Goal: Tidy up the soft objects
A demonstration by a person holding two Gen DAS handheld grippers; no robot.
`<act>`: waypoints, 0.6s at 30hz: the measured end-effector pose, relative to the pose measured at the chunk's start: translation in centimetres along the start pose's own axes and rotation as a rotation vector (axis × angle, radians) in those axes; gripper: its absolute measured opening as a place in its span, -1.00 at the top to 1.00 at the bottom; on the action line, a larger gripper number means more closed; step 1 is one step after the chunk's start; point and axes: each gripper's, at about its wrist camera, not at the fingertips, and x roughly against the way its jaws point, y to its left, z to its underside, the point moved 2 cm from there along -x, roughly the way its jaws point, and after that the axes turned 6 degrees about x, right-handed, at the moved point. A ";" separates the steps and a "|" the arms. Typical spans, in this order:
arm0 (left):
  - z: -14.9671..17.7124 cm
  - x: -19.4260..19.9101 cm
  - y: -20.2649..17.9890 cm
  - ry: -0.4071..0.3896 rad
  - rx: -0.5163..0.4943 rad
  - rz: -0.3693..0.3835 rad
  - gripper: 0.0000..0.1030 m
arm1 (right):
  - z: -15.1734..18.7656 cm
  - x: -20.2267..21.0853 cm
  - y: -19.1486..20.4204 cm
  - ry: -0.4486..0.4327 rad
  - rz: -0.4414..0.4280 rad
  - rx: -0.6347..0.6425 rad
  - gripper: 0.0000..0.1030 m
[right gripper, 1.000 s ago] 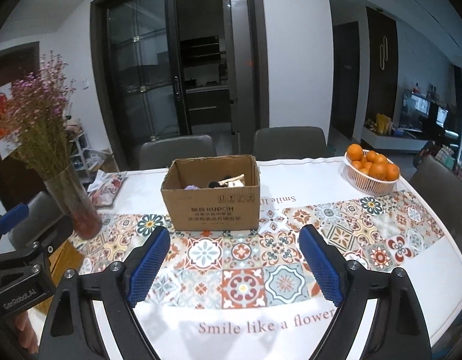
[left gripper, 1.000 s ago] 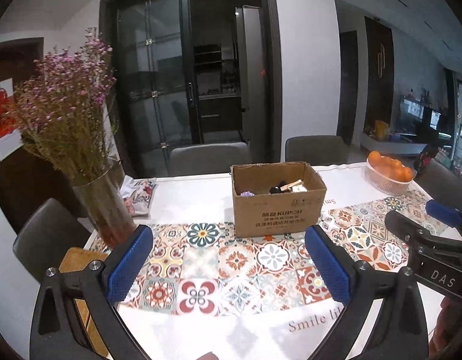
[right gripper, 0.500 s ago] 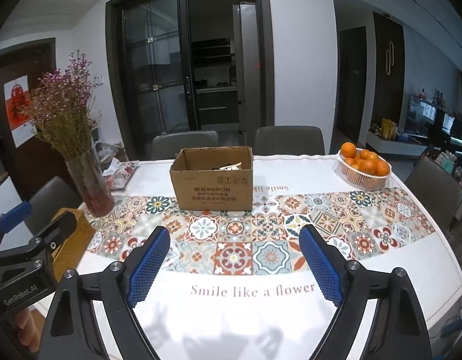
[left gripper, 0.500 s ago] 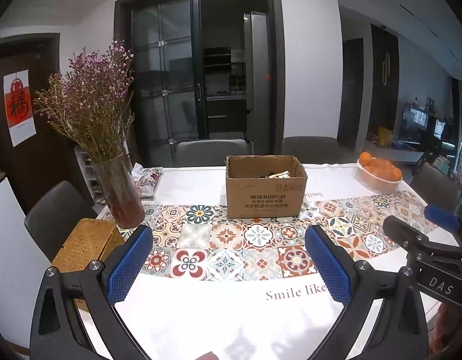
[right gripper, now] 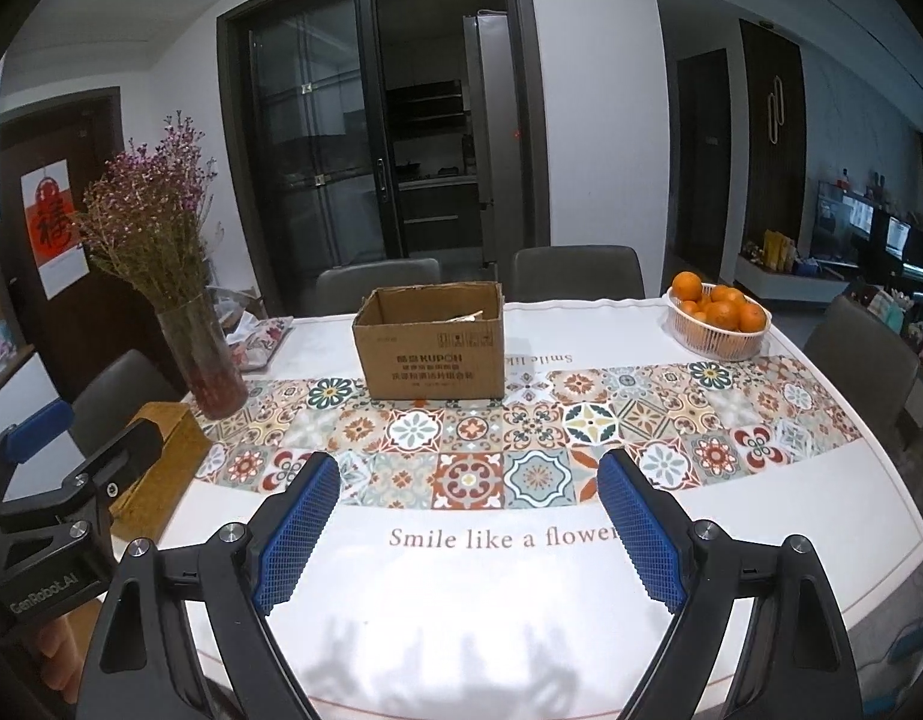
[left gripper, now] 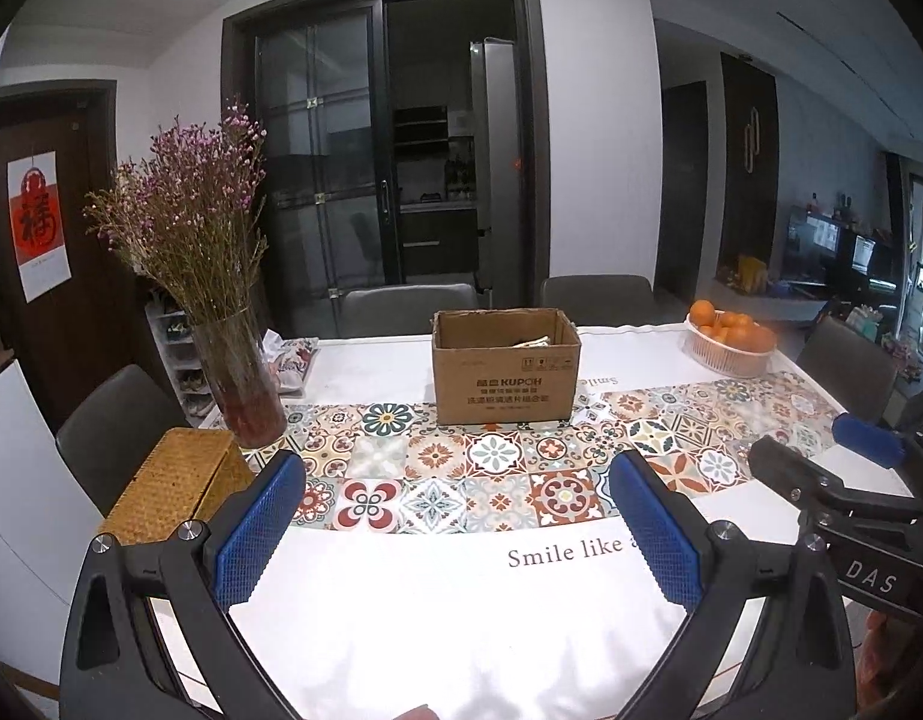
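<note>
An open cardboard box (left gripper: 506, 375) stands mid-table on the patterned tablecloth (left gripper: 497, 480); it also shows in the right wrist view (right gripper: 432, 351). Only a sliver of its contents shows over the rim. My left gripper (left gripper: 458, 525) is open and empty, held above the table's near edge, well back from the box. My right gripper (right gripper: 470, 525) is open and empty too, at a similar distance. Each gripper shows at the edge of the other's view: the right one (left gripper: 845, 480) and the left one (right gripper: 71, 468).
A glass vase of dried purple flowers (left gripper: 239, 384) stands at the left. A woven box (left gripper: 173, 489) sits at the near left corner. A basket of oranges (left gripper: 731, 342) is at the far right. A patterned pouch (left gripper: 290, 360) lies behind the vase. Chairs surround the table.
Both grippers have pulled back and away from the box, which now looks smaller and farther. Both stay open and empty.
</note>
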 end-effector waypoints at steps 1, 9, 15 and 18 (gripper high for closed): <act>0.1 0.4 -0.1 -0.004 -0.001 0.000 -1.00 | 0.1 0.2 0.0 0.001 0.000 0.001 -0.73; 0.8 1.8 -0.4 -0.015 -0.010 0.004 -1.00 | 0.7 1.4 -0.2 -0.005 0.005 0.007 -0.73; 1.0 2.0 -0.3 -0.010 -0.010 0.004 -1.00 | 0.9 1.5 -0.1 -0.002 0.008 0.012 -0.73; 1.0 1.7 -0.3 -0.003 -0.011 0.006 -1.00 | 0.9 1.4 -0.1 0.000 0.009 0.011 -0.73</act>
